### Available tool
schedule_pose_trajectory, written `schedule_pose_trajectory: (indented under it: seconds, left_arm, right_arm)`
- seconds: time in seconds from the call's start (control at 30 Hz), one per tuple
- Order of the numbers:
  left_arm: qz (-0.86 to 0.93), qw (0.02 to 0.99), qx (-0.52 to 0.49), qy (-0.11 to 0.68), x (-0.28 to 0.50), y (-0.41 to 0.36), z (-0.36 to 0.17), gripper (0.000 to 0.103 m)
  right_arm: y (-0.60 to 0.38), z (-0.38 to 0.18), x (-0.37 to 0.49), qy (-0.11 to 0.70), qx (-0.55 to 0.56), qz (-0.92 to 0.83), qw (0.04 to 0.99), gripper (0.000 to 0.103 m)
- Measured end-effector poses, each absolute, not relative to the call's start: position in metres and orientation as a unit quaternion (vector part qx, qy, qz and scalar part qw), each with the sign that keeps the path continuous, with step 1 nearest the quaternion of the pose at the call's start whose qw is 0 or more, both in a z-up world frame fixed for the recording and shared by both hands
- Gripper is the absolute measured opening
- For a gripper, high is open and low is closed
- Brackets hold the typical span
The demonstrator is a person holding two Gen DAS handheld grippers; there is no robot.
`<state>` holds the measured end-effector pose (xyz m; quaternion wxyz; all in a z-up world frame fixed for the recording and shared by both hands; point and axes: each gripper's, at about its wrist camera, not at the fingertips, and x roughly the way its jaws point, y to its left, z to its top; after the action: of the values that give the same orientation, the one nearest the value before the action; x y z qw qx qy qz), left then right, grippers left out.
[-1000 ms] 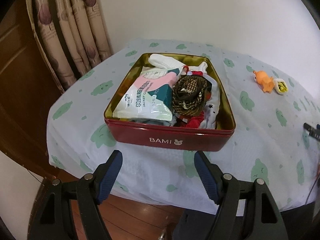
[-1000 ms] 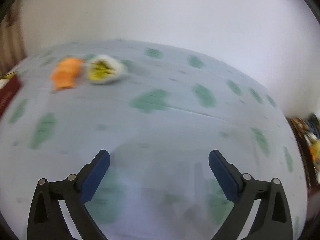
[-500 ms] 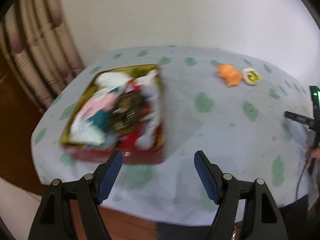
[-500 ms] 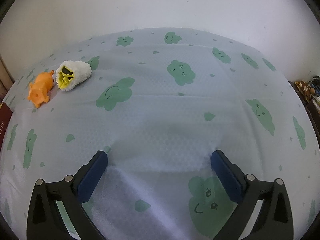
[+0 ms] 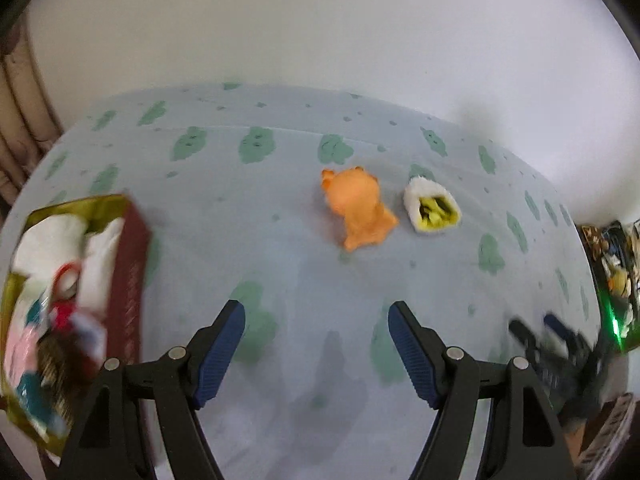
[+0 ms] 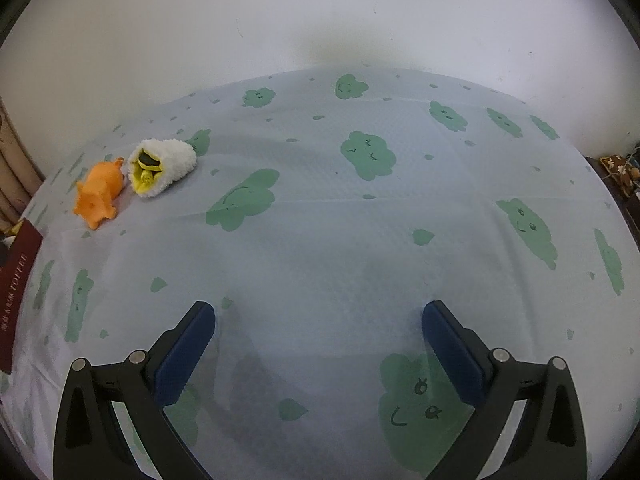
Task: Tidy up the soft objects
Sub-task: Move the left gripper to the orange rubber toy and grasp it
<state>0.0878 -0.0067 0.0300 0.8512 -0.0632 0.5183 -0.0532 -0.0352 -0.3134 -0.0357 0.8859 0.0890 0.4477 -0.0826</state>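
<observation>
Cloud-print tablecloth (image 6: 320, 240) carries an orange pig toy (image 5: 358, 210) touching a fluffy white roll (image 5: 431, 210), right of the red tin (image 5: 128, 288). Left gripper (image 5: 316, 340) and right gripper (image 6: 318, 344), both wide open and empty, hover short of them, likely readying a pickup.

the tablecloth (image 6: 320, 240) has lots of bare room in the middle and on the right side, so a gripper could slide across there with nothing to bump. far on the left sit the orange toy (image 6: 98, 196) and the white fluffy roll (image 6: 168, 164), just beside each other, with hardly any gap between them. the red tin (image 5: 130, 280) stands at the left edge, stuffed full. there is bare cloth between the tin and the orange toy. a wall (image 6: 320, 20) closes off the back.
</observation>
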Motion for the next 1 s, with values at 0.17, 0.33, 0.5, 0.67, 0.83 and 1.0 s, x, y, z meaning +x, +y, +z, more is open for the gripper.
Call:
schedule_pose_trajectory:
  seconds: [0.17,0.33,0.5,0.67,0.83,1.0]
  left_arm:
    - [-0.066,0.826,-0.094,0.552,0.139,-0.015,0.015,0.076]
    - [-0.086,0.781,-0.174,0.594,0.185,-0.009,-0.006,0.076]
    - [-0.084,0.772,-0.16,0.61,0.207,-0.02,-0.017,0.076]
    - [-0.079,0.762,-0.16,0.622,0.218,-0.028,-0.03,0.076]
    - [-0.064,0.77,-0.17,0.612,0.222,-0.022,-0.034,0.076]
    - [-0.083,0.787,-0.157,0.591,0.219,-0.027,-0.035,0.049]
  right_arm:
    - [-0.314,-0.032,-0.039,0.431,0.097,-0.075,0.894,0.103]
    - [-0.314,-0.03,-0.04,0.422,0.099,-0.07,0.898,0.103]
    - [-0.315,-0.029,-0.041,0.419,0.101,-0.064,0.9,0.103]
    - [-0.315,-0.029,-0.042,0.417,0.101,-0.06,0.901,0.103]
    - [-0.316,-0.029,-0.042,0.412,0.103,-0.062,0.903,0.103]
    - [-0.318,-0.028,-0.044,0.405,0.11,-0.066,0.905,0.103]
